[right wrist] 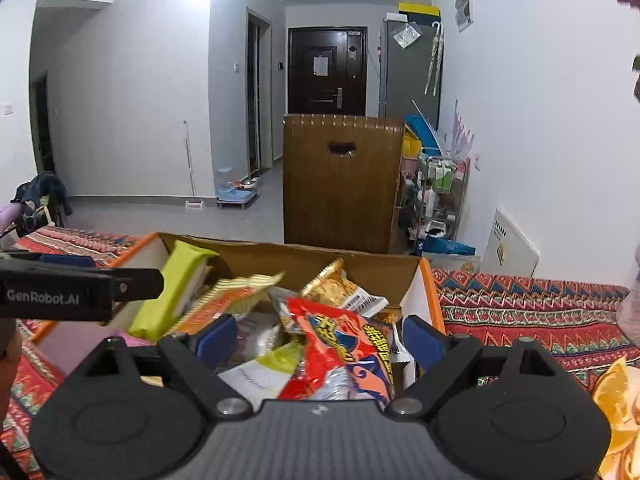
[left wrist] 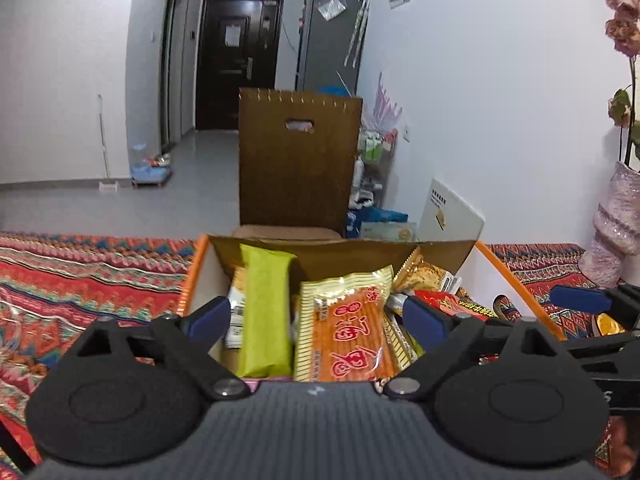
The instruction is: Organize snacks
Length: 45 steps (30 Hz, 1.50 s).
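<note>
Left wrist view: the left gripper (left wrist: pixel 318 316) spreads wide, empty, above the cardboard box (left wrist: pixel 340 250) where a green packet (left wrist: pixel 264 312) and an orange snack pack (left wrist: pixel 352 332) lie. Right wrist view: the right gripper (right wrist: pixel 320 338) gapes too, gripping nothing, over a red snack bag (right wrist: pixel 340 344) in the box.

Patterned cloth (left wrist: pixel 80 280) on table; brown cabinet (right wrist: pixel 342 180), dark door (right wrist: pixel 326 70), vase (left wrist: pixel 616 224) beyond.

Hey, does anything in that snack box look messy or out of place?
Yes. In the orange-edged cardboard box, the lime-green wrapped snack bar leans tilted against the left wall, and the red crinkly snack bag lies crumpled atop a loose heap.
</note>
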{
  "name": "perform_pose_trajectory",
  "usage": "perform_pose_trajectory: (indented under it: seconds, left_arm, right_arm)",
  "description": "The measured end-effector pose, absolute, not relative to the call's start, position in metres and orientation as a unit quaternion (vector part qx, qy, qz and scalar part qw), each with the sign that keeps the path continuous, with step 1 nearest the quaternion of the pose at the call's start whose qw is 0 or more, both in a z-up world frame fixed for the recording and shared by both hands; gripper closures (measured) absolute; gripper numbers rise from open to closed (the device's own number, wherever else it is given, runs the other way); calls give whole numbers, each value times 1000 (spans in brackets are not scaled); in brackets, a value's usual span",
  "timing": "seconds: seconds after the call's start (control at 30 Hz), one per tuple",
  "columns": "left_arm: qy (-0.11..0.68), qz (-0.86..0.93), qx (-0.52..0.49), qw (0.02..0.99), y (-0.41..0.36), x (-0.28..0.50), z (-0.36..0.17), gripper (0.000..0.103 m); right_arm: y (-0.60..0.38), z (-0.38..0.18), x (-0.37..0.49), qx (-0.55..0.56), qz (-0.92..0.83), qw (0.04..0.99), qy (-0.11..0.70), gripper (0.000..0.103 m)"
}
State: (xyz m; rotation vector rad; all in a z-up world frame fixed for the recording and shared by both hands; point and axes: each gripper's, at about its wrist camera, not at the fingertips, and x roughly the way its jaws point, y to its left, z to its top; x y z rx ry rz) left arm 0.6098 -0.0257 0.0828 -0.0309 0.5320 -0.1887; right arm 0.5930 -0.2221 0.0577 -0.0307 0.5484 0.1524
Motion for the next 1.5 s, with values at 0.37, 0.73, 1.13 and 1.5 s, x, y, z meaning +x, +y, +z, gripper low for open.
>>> perform_pose_trajectory:
  seconds: [0.37, 0.73, 1.13, 1.5]
  left_arm:
    - [211, -87, -2, 973, -7, 519, 127, 0]
    - [157, -95, 0, 983, 9, 380, 151, 0]
    - [137, -87, -2, 987, 16, 226, 126, 0]
    - [149, -38, -23, 988, 34, 125, 87, 0]
  right_arm:
    - [-211, 109, 516, -24, 73, 969, 234, 12]
    - [-212, 139, 396, -22, 83, 978, 191, 1]
    - [-210, 132, 259, -23, 92, 983, 160, 1]
    - [-206, 91, 149, -9, 90, 984, 155, 0]
